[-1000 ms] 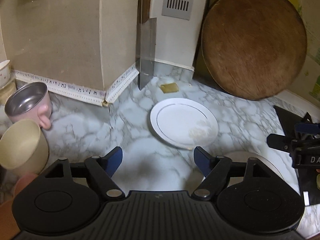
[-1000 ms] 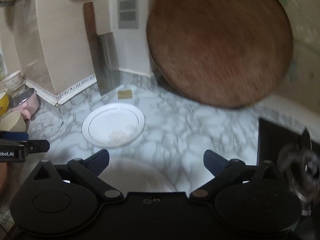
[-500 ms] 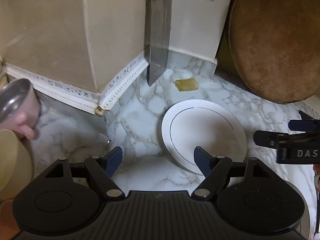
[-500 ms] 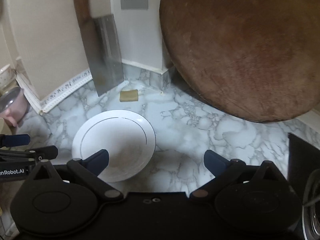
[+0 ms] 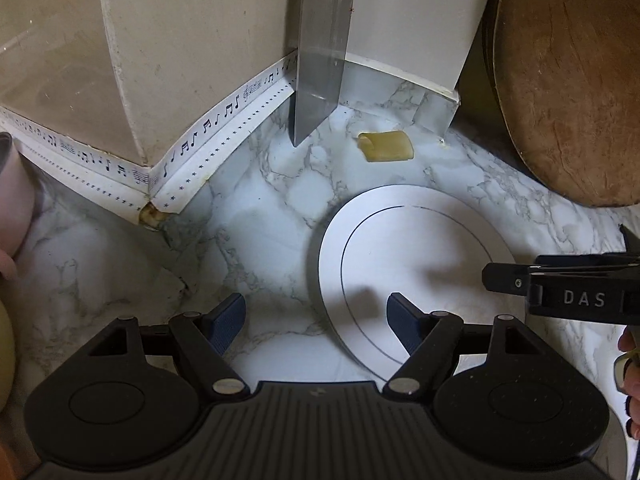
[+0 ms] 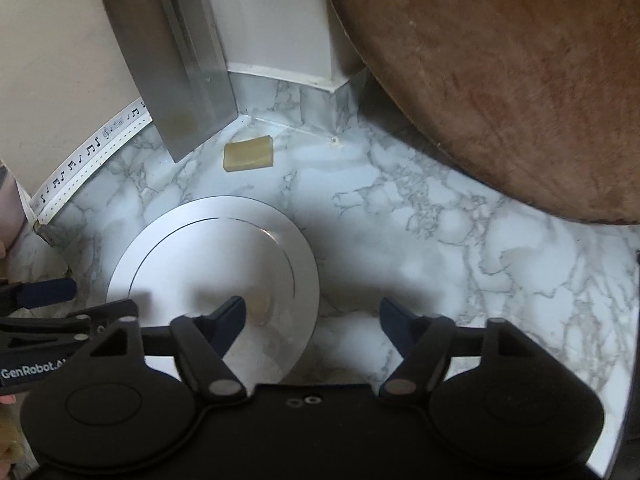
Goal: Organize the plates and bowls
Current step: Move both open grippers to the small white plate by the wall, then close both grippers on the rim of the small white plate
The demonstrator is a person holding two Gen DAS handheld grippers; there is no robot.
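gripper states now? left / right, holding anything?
Left gripper: open, empty, one finger over the white plate.
Right gripper: open, empty, straddling the plate's rim.

On the bench [image 5: 248, 240] the plate [image 5: 412, 256] lies central; cleaver [image 5: 320, 52] at 11 o'clock, cutting board [image 5: 568, 80] at 2 o'clock, leaning on the wall.

We're in a home kitchen: a marble-patterned desk [image 6: 460, 248], a cleaver [image 6: 188, 64] leaning in the far corner, a big round wooden chopping board [image 6: 500, 72] propped at right, a white plate [image 6: 216, 276] nearby.
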